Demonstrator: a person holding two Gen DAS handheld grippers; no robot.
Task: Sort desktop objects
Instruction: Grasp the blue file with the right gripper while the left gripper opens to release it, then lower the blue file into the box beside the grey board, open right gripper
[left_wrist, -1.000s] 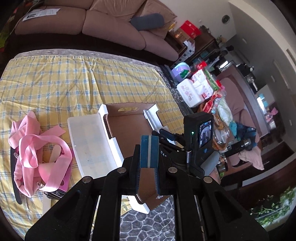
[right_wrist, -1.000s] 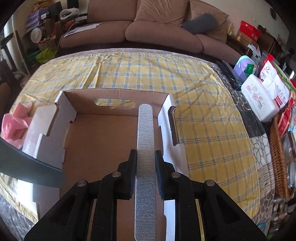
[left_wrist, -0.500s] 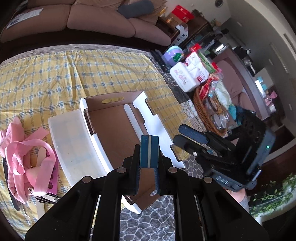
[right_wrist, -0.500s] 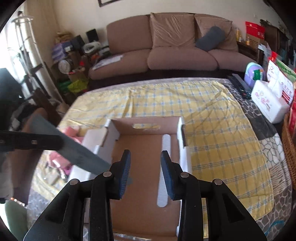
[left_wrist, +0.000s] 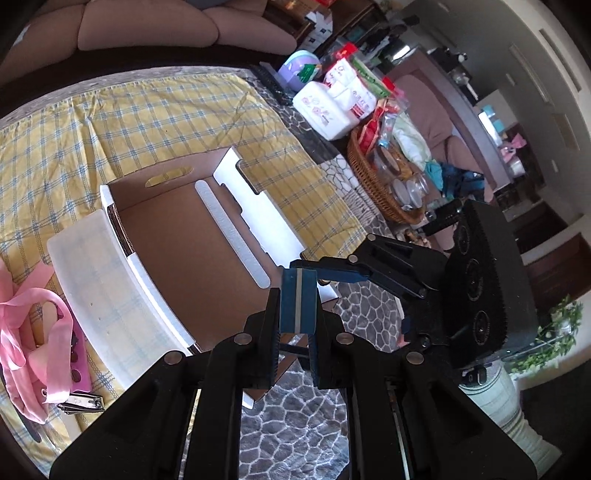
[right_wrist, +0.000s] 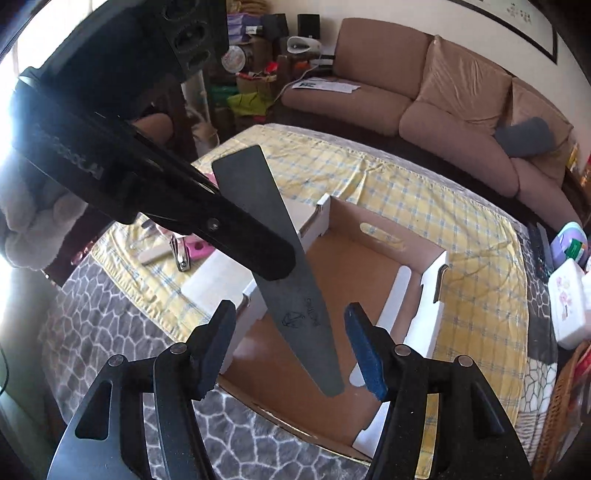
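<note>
My left gripper (left_wrist: 295, 354) and right gripper (right_wrist: 291, 354): black linkage arms, silver pivot screws, blue ribbed pads. Left body carries white lettering; grey glove (right_wrist: 26, 229) on my hand.

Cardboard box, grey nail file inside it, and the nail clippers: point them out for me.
Open cardboard box (left_wrist: 177, 236): left wrist view, bare brown floor.
Long grey nail file (left_wrist: 231, 230): left wrist view, mid-length.
Metal nail clippers (right_wrist: 181, 258): right wrist view, on the lever.

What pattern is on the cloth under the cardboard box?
The cloth is a yellow check with blue and white lines, clearest in the left wrist view.
</note>
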